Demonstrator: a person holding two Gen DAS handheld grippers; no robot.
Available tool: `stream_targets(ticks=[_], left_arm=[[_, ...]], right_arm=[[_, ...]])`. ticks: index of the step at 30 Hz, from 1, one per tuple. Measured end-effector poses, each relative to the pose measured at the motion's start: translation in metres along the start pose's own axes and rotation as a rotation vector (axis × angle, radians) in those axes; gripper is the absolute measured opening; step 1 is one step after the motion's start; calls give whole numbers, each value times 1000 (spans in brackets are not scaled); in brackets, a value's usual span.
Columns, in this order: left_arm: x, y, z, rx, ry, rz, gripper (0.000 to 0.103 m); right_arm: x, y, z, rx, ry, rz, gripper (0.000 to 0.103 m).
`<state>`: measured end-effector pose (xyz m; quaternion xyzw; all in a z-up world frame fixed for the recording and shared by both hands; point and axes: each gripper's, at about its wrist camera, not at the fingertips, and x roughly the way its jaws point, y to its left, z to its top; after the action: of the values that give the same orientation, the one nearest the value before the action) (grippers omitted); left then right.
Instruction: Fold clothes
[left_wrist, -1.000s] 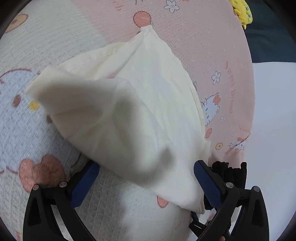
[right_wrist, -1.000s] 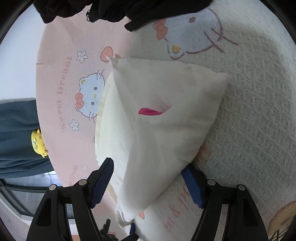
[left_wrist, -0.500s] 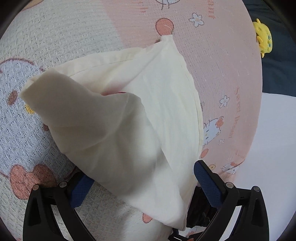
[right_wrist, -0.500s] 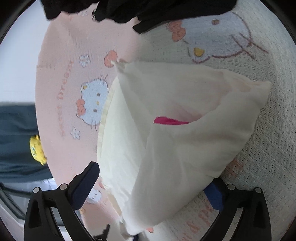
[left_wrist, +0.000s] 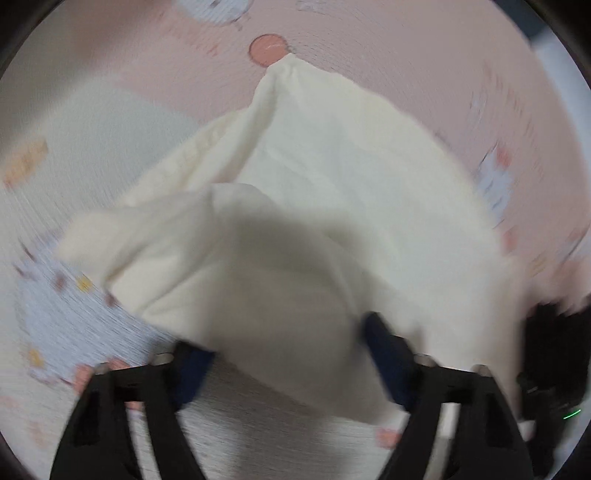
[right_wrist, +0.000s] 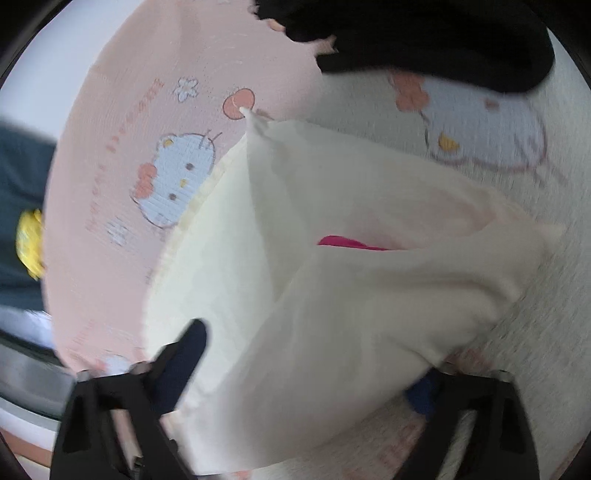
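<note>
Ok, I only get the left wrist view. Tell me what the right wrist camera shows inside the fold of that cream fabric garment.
Observer: A magenta strip shows inside the open fold of the cream fabric garment.
Operator: Now name whatever lies past the blanket's edge.
Observer: A small yellow object, blurred, sits on a dark teal surface beyond the pink and white cartoon-print blanket.
Operator: Report the right gripper.
Observer: The right gripper has its jaws wide apart, with the cream cloth draped across the gap.
</note>
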<state>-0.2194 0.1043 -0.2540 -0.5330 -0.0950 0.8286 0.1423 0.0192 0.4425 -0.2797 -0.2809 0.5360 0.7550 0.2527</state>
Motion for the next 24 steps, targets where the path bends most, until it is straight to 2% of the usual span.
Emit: stream_targets(ticks=[1,4,8,10,13,16,19,24], left_arm=[[0,-4,-1,36,-9,23,67],[0,-10,0,100,-27,51,63],[-3,-21,4,135,-56,79,56],[-9,-28,4,191,-97,106,50],[-21,-41,2,287,-163,140,45],[-38,-55,-3,391,-232,150,43],[-53,-64,-3,459,-281,150,42],[-71,-61,1,488,-295,144,42]], right_arm=[[1,4,-1,-43,-14,-54,60],[6,11,-3,-125,-27,-90,55],[10,14,-3,-176,-33,-116,39],[9,13,-2,-204,-33,-118,34],[8,20,-2,-245,-36,-135,30],[0,44,-10,-386,-72,-216,27],[-12,67,-21,-509,-119,-251,25],[-31,95,-35,-675,-158,-305,24]])
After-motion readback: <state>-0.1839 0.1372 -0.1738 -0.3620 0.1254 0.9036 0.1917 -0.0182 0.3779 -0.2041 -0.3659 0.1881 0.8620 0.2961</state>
